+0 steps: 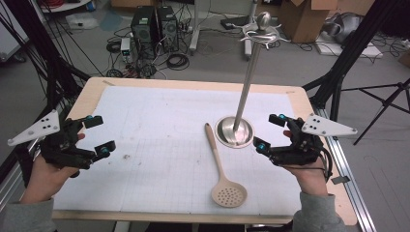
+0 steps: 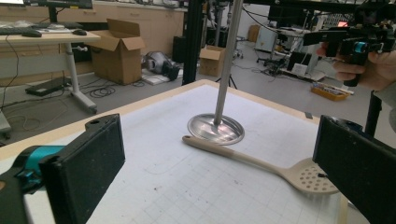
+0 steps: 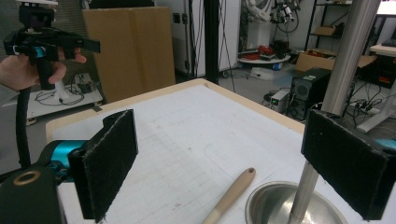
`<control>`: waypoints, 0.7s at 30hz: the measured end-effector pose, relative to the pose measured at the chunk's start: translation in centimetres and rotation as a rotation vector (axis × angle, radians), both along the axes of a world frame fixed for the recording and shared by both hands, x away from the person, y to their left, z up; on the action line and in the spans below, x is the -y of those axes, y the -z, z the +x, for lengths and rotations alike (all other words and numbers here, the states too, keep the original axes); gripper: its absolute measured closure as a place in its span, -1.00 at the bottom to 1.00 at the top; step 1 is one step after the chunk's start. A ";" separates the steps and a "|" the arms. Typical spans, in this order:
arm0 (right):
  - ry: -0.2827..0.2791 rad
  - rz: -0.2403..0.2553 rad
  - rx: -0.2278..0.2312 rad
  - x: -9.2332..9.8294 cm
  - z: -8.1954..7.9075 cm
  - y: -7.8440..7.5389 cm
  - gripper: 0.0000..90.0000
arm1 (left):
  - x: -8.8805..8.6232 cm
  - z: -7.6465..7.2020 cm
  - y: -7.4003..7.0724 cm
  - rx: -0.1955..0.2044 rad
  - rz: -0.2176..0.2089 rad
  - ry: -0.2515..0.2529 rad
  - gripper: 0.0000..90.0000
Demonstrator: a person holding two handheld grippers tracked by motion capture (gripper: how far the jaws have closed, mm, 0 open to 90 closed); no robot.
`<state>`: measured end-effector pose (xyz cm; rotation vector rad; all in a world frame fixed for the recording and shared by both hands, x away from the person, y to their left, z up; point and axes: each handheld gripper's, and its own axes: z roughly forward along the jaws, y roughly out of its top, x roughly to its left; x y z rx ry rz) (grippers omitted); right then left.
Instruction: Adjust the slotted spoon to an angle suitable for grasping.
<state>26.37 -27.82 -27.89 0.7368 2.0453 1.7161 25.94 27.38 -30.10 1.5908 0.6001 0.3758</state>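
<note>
A beige slotted spoon [image 1: 222, 169] lies flat on the white mat, its handle pointing at a steel stand's round base [image 1: 234, 131]. From that base a tall steel pole [image 1: 249, 77] rises to hooks at its top. My left gripper [image 1: 99, 135] hovers open at the table's left edge with nothing between its jaws. At the right, my right gripper [image 1: 270, 131] stands open beside the base, also empty. The left gripper view has the spoon [image 2: 261, 163] lying between its own jaws' lines, far off. The right gripper view has the spoon's handle [image 3: 231, 196] and the pole [image 3: 327, 107] close ahead.
A white gridded mat [image 1: 159, 145] covers most of the wooden table [image 1: 92, 92]. Behind the table stand computer towers [image 1: 154, 29], cables and cardboard boxes [image 1: 302, 19] on the floor. Black tripod legs [image 1: 345, 63] flank the table's right side.
</note>
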 end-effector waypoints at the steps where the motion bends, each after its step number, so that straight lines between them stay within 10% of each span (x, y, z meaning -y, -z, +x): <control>1: 0.000 0.000 0.000 0.0 0.0 0.0 -0.78 | 0.0 0.0 0.0 -0.001 -0.001 0.000 -0.94; 21: -0.039 -0.059 -0.073 -1.4 1.2 2.0 -0.68 | 0.2 0.1 0.3 -0.018 0.001 0.000 -0.94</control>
